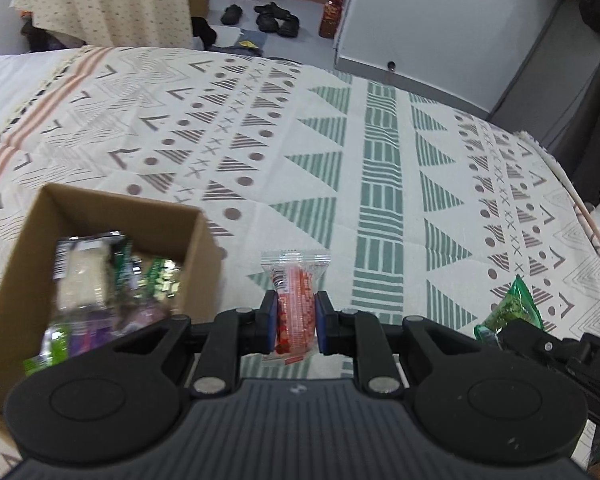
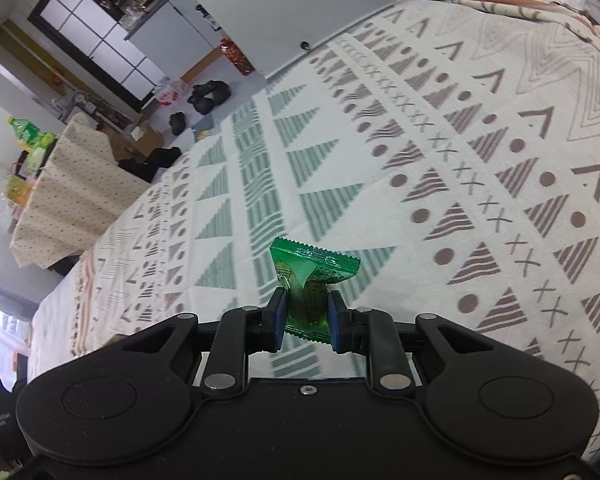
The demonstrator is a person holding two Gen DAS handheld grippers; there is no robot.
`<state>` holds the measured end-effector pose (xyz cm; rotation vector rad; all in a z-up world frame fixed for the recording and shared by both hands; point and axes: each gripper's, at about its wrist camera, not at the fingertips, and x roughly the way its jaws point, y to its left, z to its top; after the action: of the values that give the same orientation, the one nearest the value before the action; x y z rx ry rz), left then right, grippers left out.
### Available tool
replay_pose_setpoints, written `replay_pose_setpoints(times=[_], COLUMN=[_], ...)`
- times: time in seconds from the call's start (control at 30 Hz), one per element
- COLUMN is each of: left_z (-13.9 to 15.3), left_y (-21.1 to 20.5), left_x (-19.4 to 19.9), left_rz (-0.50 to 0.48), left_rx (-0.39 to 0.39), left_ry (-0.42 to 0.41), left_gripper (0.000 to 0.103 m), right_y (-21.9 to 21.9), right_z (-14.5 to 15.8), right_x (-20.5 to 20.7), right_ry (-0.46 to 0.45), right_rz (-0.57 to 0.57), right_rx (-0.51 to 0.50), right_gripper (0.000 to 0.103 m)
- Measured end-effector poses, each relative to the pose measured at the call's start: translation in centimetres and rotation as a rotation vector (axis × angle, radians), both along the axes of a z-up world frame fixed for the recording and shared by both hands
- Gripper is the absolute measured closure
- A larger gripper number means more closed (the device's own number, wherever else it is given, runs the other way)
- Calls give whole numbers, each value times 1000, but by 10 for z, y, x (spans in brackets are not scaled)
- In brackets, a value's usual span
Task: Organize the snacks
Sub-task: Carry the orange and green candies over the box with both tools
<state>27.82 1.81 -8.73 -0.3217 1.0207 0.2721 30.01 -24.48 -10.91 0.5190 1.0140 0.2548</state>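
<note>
My left gripper is shut on a red snack packet with clear ends, held above the patterned cloth. To its left stands an open cardboard box holding several snack packets. My right gripper is shut on a green snack packet, held above the cloth. That green packet and the right gripper's body also show at the right edge of the left wrist view.
A cloth with green and brown triangle patterns covers the table. Beyond its far edge are a draped piece of furniture, black shoes on the floor and a white cabinet. The cloth's right edge drops off.
</note>
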Motion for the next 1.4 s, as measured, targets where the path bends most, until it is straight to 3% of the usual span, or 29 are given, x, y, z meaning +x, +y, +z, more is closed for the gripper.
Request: replay_pose_setpoints(times=[0.7, 1.13, 1.4], left_z=[69, 81, 74], left_y=[62, 103, 128], left_x=[-50, -89, -111], left_rz=[95, 184, 219], left_rx=[28, 29, -29], left_ry=[-84, -118, -107], left_gripper=[85, 85, 85], right_y=[64, 104, 137], right_z=[52, 72, 71], right_x=[-21, -37, -55], right_ry=[-116, -150, -136], right_rz=[160, 254, 333], right_rx=[46, 78, 81], right_gripper=[82, 82, 82])
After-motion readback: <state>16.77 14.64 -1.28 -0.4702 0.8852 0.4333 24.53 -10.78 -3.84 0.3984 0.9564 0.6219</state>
